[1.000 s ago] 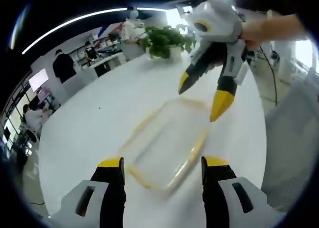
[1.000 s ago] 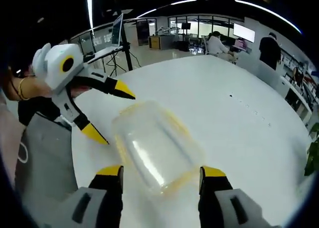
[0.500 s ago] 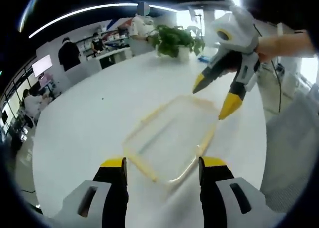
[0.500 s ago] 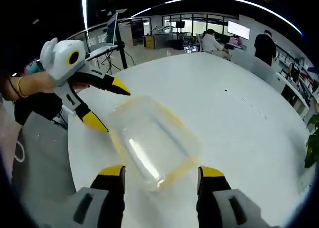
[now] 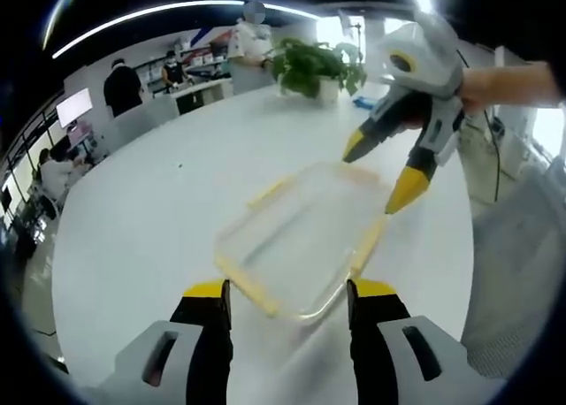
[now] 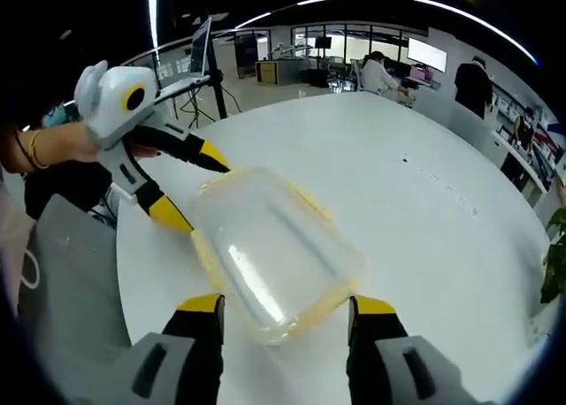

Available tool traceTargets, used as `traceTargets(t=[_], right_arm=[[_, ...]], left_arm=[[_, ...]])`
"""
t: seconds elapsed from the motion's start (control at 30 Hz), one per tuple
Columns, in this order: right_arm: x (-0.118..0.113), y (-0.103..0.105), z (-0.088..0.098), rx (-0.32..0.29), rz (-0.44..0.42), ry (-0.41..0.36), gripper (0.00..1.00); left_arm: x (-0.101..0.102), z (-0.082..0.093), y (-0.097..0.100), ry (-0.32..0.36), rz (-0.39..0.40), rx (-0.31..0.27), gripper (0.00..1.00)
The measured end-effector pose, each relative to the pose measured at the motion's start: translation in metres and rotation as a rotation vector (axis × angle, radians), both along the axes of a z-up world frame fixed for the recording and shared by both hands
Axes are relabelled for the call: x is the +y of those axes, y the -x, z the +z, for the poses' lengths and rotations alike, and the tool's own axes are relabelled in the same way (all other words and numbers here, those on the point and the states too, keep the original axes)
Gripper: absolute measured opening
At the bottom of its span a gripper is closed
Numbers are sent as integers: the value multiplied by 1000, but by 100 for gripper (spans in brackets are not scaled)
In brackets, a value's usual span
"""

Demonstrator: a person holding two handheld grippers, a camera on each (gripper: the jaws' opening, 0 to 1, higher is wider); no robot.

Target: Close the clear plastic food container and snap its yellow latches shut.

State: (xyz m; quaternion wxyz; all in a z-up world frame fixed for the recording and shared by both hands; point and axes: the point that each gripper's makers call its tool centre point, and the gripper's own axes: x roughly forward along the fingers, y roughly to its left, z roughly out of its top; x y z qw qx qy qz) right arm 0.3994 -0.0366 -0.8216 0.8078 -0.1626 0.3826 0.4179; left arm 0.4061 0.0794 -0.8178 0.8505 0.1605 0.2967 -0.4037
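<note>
White table (image 5: 159, 202) bears clear container (image 5: 301, 237), seemingly lidded.

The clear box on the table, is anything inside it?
Empty: the white table shows straight through the clear container. Whether its lid is on, I cannot tell.

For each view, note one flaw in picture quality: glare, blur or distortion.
Left gripper view: the clear container is softly blurred and the ceiling light strip bends with fisheye distortion. Right gripper view: a white glare streak lies on the container's lid, and its edges look smeared.
</note>
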Motion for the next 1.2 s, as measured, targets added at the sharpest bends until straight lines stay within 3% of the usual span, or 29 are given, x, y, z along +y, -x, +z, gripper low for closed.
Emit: traceTargets(t=[0.7, 1.2], right_arm=[[7, -36, 1, -13, -34, -21, 55], [8, -79, 1, -19, -46, -28, 55]], left_arm=[[5, -4, -35, 3, 39, 4, 51], [5, -4, -73, 16, 50, -1, 50]])
